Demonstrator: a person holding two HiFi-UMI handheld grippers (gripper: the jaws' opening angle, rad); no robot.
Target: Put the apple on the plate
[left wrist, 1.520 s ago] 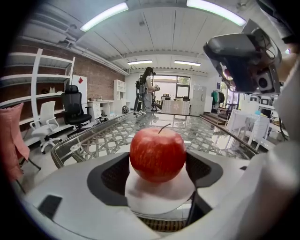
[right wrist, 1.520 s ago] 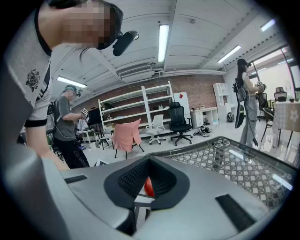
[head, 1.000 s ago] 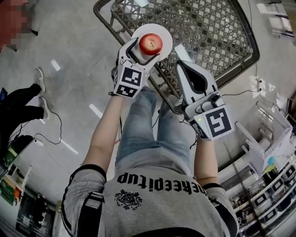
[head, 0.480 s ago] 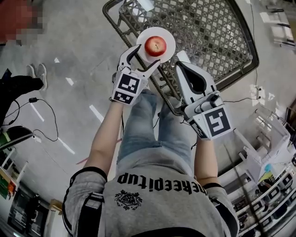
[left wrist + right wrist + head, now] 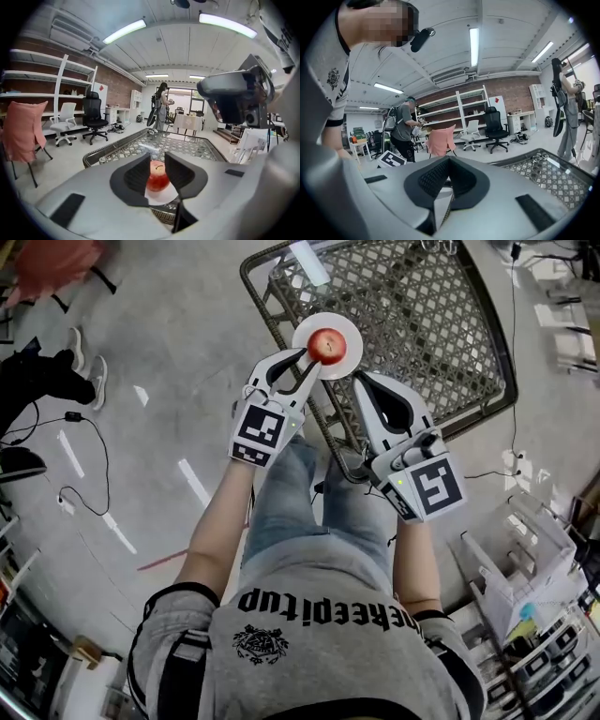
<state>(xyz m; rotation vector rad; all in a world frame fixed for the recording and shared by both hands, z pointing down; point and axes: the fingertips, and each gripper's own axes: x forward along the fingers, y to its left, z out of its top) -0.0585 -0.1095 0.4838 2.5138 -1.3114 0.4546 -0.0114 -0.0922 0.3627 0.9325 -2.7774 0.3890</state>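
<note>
the apple is round and red, with a paler, yellowish patch around the stem dip, and it sits stem end up. it rests on the middle of the plate, in the upper middle of the head view, and touches nothing else. the plate is white and round and sits on the near corner of the table, whose top is a lattice pattern inside a dark rim.

there is one apple, one plate, one table and two grippers. the left gripper hangs at the plate's lower left edge in the head view. its jaws have just been closing and stand a narrow gap apart, with nothing pressed between them. in the left gripper view the apple shows through that gap, lying beyond the tips on the plate. the right gripper, just right of the plate in the head view, has its jaws together at the tips and holds nothing.

three chairs stand at the left of the left gripper view: a pink-draped chair, a white chair and a black chair.
</note>
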